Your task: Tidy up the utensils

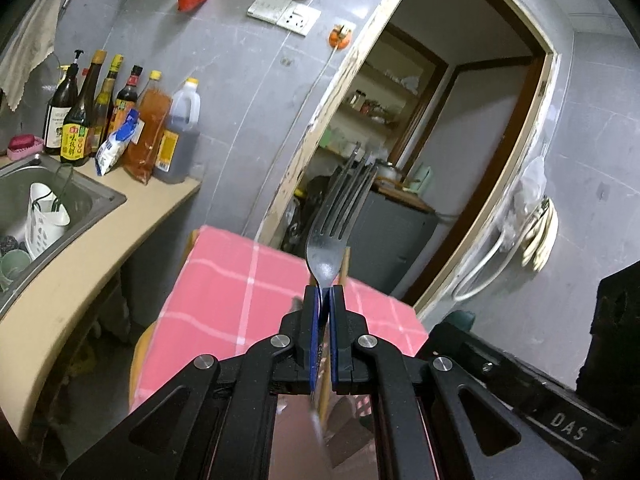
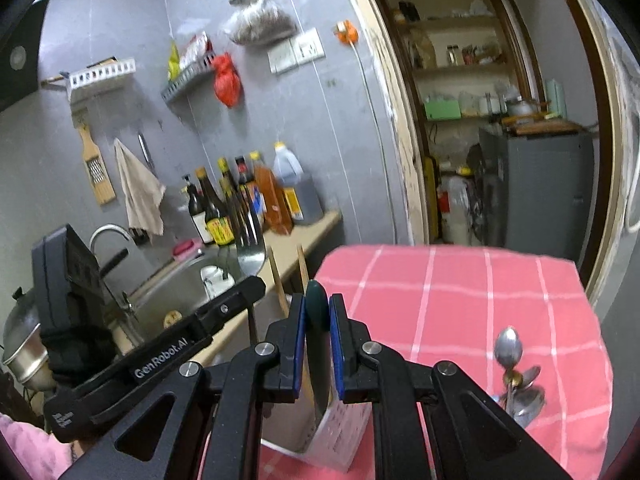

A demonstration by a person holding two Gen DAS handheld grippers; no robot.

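Observation:
My left gripper is shut on the handle of a metal fork, tines up, above the pink checked tablecloth. The fork and left gripper body also show in the right wrist view. My right gripper is shut on a dark green utensil handle that reaches down into a white perforated holder on the cloth. Wooden chopsticks stand by the holder. Several metal spoons stand at the right.
A counter on the left carries sauce bottles and a steel sink holding a white utensil basket. An open doorway to a pantry lies behind the table. The grey wall has sockets, shelves and hanging bags.

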